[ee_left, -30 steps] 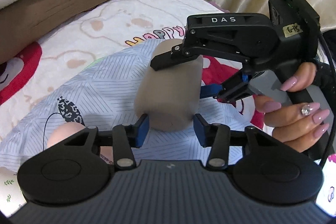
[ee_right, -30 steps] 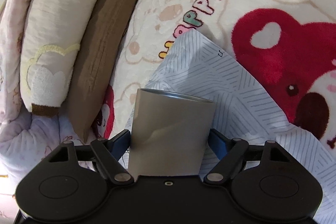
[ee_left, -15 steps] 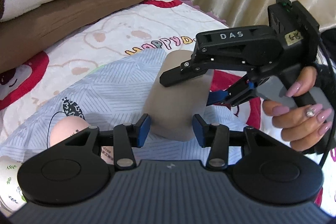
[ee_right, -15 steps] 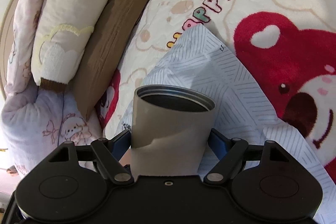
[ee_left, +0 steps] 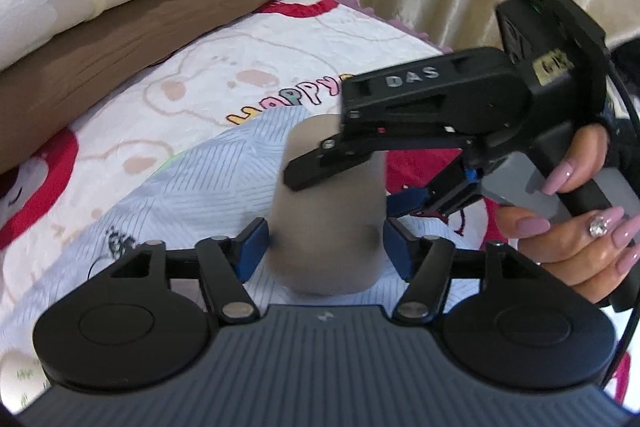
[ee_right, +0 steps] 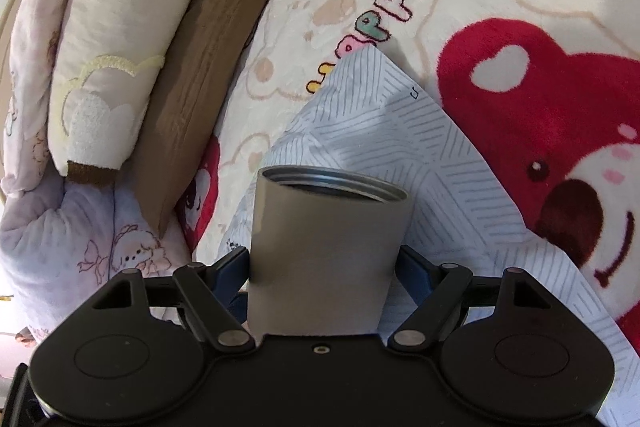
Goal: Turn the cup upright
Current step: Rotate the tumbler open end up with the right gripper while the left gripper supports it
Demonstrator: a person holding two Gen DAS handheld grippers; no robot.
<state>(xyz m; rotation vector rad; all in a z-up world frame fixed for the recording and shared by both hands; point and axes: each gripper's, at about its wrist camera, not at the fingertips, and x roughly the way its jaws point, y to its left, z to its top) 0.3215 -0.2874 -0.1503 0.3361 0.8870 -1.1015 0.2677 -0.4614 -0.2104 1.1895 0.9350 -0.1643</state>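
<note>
Bedspread with striped cloth [ee_right: 404,147] under: right gripper [ee_right: 322,269] clamped on grey cup [ee_right: 326,247] mid-flip, mouth toward 12 o'clock, left gripper [ee_left: 326,245] spread, pads flanking its base; next, finish rotation, set down.

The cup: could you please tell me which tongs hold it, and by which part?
The right tongs grip the grey cup across its side wall, below the open rim. The left tongs straddle it; contact is unclear.

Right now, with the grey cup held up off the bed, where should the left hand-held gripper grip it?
Grip the cup on its bare lower wall, below the right hand-held gripper, coming in from the side with fingers spanning the round body.
</note>
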